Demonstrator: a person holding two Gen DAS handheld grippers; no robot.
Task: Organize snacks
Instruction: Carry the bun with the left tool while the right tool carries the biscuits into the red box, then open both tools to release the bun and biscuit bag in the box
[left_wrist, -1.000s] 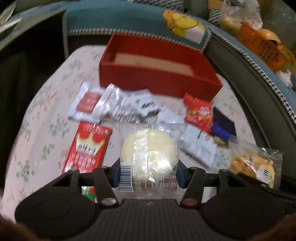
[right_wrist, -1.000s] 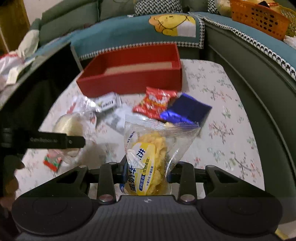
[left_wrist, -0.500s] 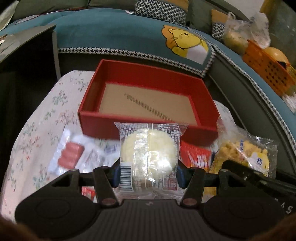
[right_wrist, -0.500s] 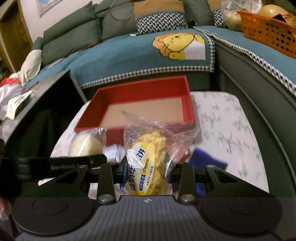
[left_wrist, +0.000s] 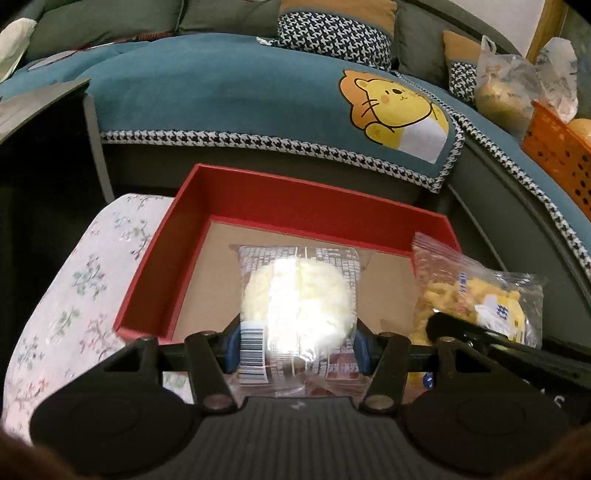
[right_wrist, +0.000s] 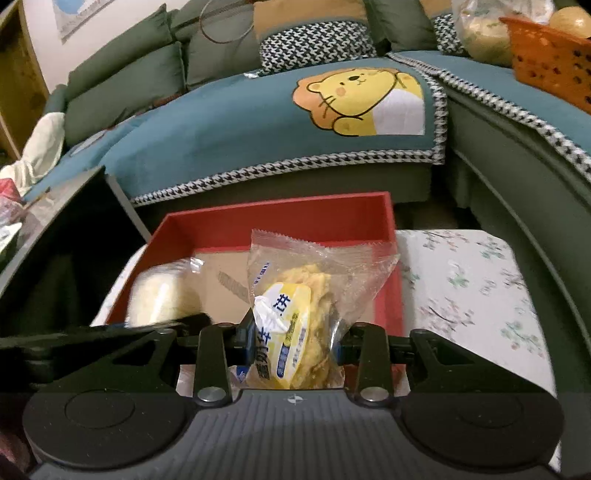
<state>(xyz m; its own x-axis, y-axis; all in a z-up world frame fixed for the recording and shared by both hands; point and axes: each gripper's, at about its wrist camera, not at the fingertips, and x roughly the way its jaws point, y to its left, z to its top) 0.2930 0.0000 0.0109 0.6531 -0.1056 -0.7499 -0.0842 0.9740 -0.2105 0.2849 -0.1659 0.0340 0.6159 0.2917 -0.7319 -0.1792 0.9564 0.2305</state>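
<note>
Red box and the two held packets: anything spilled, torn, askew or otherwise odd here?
Nothing stands out. The red box sits flat on the floral cloth, its cardboard floor bare. The left gripper grips a sealed round pastry packet, the right gripper a sealed yellow snack bag; both look intact.

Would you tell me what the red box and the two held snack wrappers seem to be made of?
Red rectangular box: probably matte cardboard, given its bare brown floor. Round pale cake's wrapper and yellow crisp snack's bag: thin clear plastic film, glossy and crinkled.
</note>
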